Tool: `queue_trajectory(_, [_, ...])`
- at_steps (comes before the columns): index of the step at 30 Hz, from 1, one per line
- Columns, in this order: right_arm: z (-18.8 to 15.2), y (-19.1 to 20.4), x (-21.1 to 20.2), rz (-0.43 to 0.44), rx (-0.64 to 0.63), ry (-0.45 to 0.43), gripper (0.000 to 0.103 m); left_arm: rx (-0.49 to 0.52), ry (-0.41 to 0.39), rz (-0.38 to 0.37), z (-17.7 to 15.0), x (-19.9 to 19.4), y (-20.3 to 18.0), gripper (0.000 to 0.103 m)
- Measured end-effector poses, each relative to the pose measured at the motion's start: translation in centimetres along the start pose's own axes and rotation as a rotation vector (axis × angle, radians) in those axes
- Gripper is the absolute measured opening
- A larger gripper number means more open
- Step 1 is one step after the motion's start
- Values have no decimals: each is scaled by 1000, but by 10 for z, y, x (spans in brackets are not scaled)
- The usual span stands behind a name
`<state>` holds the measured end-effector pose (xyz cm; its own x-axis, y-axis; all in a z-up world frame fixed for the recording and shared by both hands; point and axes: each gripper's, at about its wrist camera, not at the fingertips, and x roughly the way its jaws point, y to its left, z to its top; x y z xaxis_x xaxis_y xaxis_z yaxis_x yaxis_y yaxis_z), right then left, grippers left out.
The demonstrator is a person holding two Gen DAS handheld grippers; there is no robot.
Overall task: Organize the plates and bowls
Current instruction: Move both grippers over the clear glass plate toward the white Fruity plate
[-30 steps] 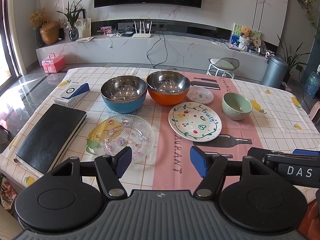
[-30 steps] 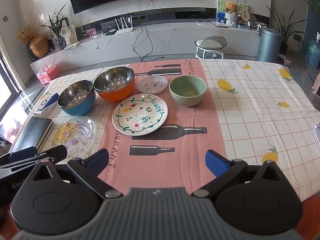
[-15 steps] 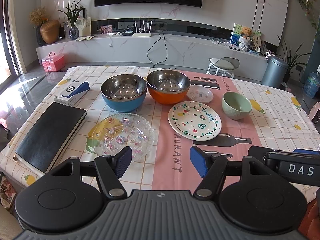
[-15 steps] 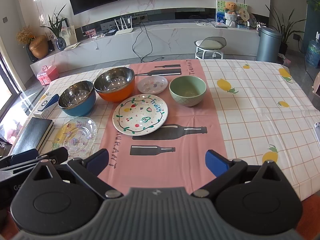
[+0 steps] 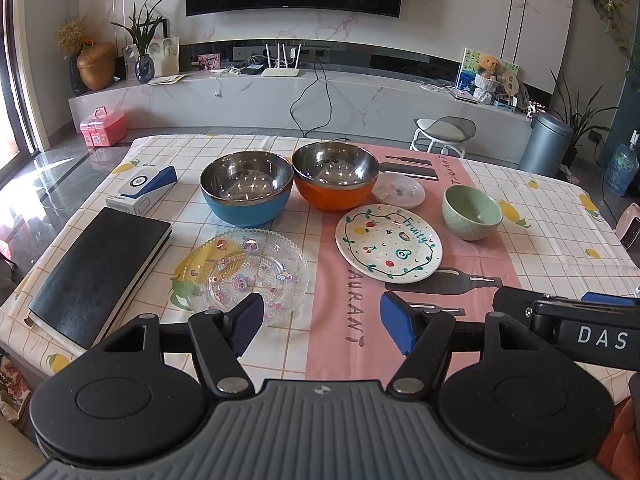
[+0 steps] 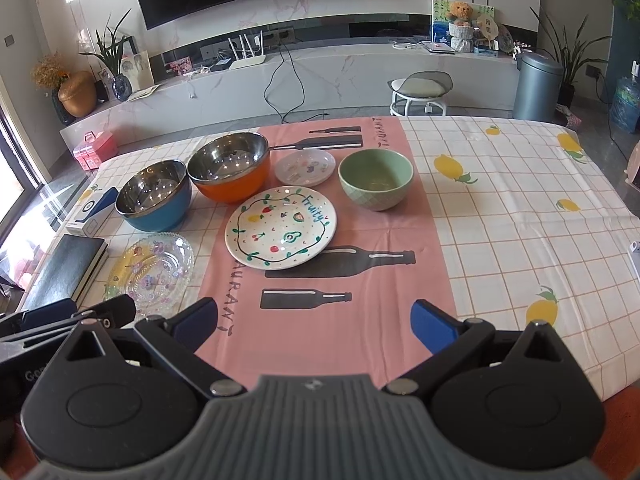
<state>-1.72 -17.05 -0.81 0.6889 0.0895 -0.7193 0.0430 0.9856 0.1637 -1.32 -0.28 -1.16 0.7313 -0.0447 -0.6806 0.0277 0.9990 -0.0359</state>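
On the tablecloth stand a blue steel bowl and an orange steel bowl side by side. Behind them to the right lies a small patterned saucer, then a green bowl. Nearer me lie a white "Fruity" plate and a clear glass plate. My left gripper hovers open at the near edge, just short of the glass plate. My right gripper is open over the pink runner, empty, with the "Fruity" plate and green bowl ahead.
A black notebook and a white and blue box lie at the table's left side. The checked cloth to the right of the green bowl is bare. A stool and bin stand beyond the far edge.
Both cameras have shifted very slightly; the dishes have not moved and both grippers stay open.
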Motion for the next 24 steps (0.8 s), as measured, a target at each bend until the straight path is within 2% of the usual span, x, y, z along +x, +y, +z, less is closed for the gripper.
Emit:
queue_trajectory(4, [-5, 0, -5, 71, -22, -128, 100, -10, -14, -26, -2, 3, 14, 78])
queue_trajectory(7, [-5, 5, -1, 88, -61, -174, 100, -42, -22, -15, -2, 6, 32, 78])
queue_trajectory(9, [-4, 7, 6, 110, -69, -183, 100, -66, -32, -20, -3, 10, 44, 73])
queue_trajectory(11, [-3, 10, 15, 144, -66, -192, 93, -96, -46, -5, -5, 15, 59, 65])
queue_trajectory(12, [-3, 12, 20, 158, -62, -192, 84, -108, -59, 2, -6, 17, 64, 63])
queue_trajectory(14, [-2, 16, 33, 203, -51, -180, 77, -136, -83, 5, -10, 23, 78, 63])
queue_trajectory(18, [-2, 28, 60, 297, -38, -139, 54, -212, -59, 8, -13, 41, 108, 62])
queue_trajectory(24, [-7, 52, 101, 366, -51, -78, 48, -190, -19, 71, -17, 68, 126, 62])
